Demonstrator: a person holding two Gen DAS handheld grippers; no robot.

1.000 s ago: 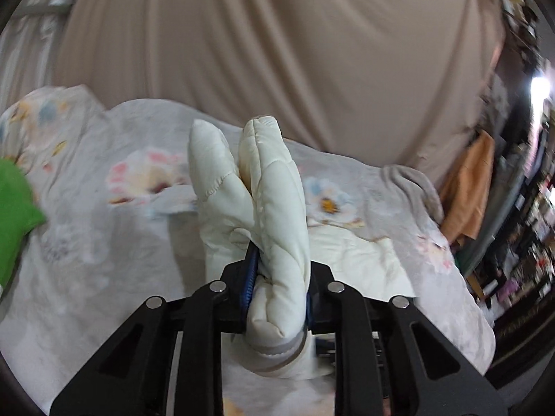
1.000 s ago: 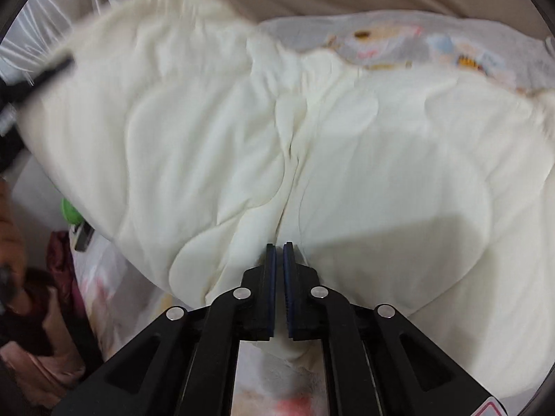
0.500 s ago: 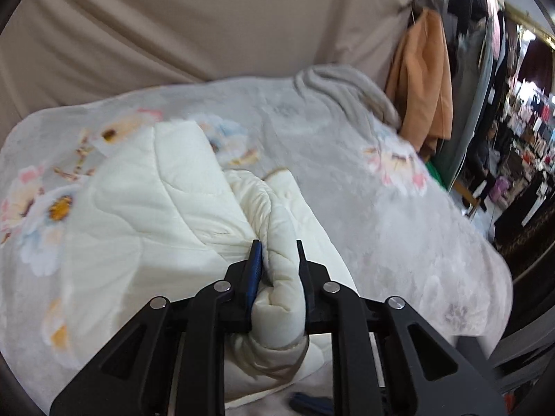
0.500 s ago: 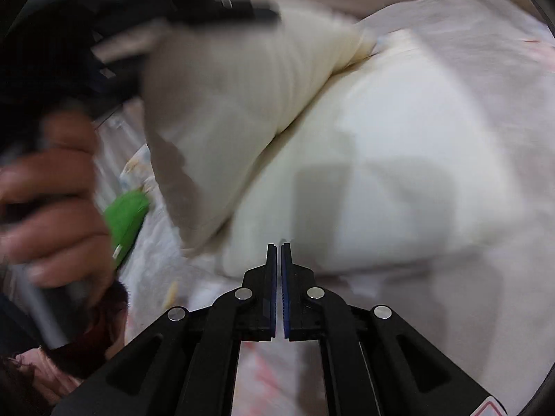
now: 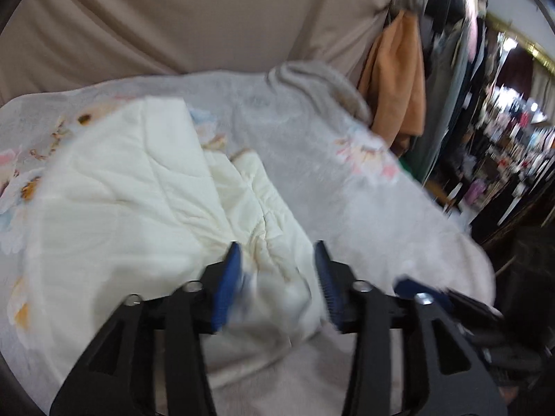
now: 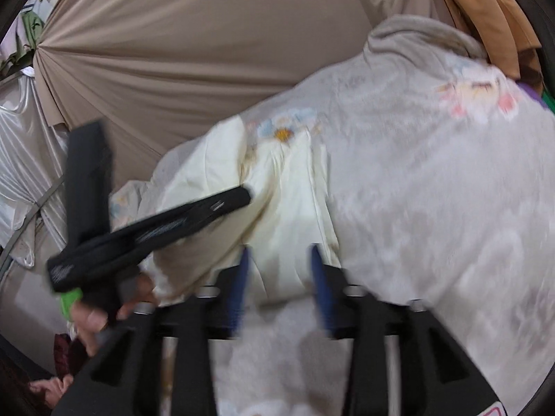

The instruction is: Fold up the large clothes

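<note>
Left gripper [image 5: 277, 270]: jaws have just been opened and are seen spread apart, with a fold of the cream quilted jacket [image 5: 145, 194] lying between the pads, unpressed.
Right gripper [image 6: 277, 270]: jaws have just been opened and are parted; the jacket's hem is seen just ahead, between the tips.
Jacket: laid ahead of both grippers on the grey floral blanket [image 5: 312, 145].
Beyond: a beige curtain [image 5: 173, 17].
</note>
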